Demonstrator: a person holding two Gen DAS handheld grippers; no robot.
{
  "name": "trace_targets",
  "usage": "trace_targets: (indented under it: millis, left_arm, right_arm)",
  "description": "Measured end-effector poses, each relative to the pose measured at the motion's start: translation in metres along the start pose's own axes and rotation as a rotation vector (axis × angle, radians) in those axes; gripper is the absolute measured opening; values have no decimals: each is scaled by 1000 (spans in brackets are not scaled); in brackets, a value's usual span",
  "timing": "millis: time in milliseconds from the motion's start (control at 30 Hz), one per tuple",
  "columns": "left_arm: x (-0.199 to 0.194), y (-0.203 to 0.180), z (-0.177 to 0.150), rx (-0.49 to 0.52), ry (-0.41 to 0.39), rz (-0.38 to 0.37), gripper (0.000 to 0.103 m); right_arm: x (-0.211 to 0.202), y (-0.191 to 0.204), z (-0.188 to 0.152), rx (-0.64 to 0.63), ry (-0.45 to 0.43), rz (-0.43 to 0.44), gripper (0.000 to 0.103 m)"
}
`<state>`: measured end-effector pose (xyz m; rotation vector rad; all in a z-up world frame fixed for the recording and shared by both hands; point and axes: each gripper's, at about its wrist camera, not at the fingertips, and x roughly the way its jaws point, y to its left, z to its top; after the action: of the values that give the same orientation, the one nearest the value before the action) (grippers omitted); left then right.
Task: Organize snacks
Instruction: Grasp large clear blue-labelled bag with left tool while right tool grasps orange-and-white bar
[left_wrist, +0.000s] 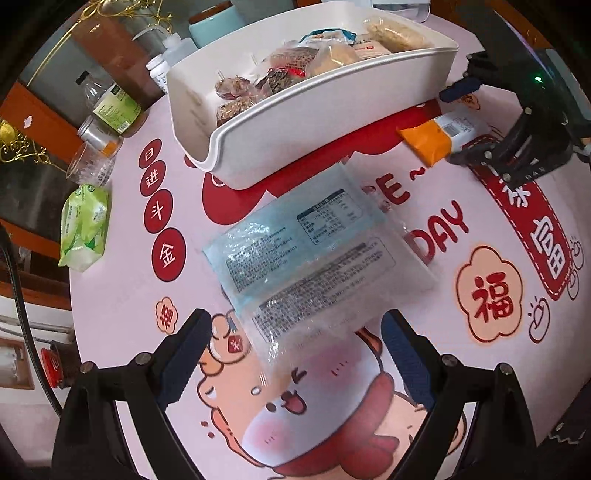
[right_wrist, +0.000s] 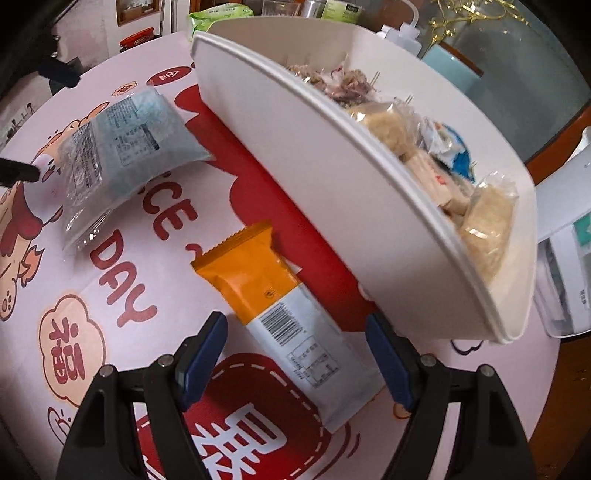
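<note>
A pale blue and clear snack packet lies flat on the printed tablecloth, label side up. My left gripper points down over its near clear end, jaws open on either side without touching it. An orange and white snack packet lies beside the white bin. My right gripper straddles its white barcode end, open, with a gap at each pad. The white bin holds several wrapped snacks. In the left wrist view the right gripper stands over the orange packet.
A green tissue pack, a clear plastic cup and bottles stand along the table's left rim. A white box sits beyond the bin's end. The left gripper shows at the far left, by the blue packet.
</note>
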<state>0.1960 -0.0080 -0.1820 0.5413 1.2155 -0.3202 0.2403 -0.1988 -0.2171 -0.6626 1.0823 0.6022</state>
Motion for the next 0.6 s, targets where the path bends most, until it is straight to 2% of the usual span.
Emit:
trace_targets:
  millis: [33, 100, 200, 333, 467, 600]
  left_arm:
    - [3, 0, 2, 5, 4, -3, 92]
    - [6, 2, 5, 13, 8, -1, 92]
    - [9, 2, 8, 27, 16, 14, 92]
    - [8, 3, 9, 49, 23, 30, 92]
    - [6, 1, 10, 87, 6, 32, 92]
    - [10, -4, 12, 173, -6, -7, 92]
  right_arm:
    - [0, 1, -1, 4, 0, 20, 69]
    - [-2, 0, -2, 31, 4, 71, 45]
    - [-5, 0, -5, 71, 22, 76, 40]
    - [-14, 2, -13, 156, 24, 89, 38]
    - [-34, 3, -20, 322, -13, 104, 37]
    - [-50, 10, -25, 497, -42, 118, 35]
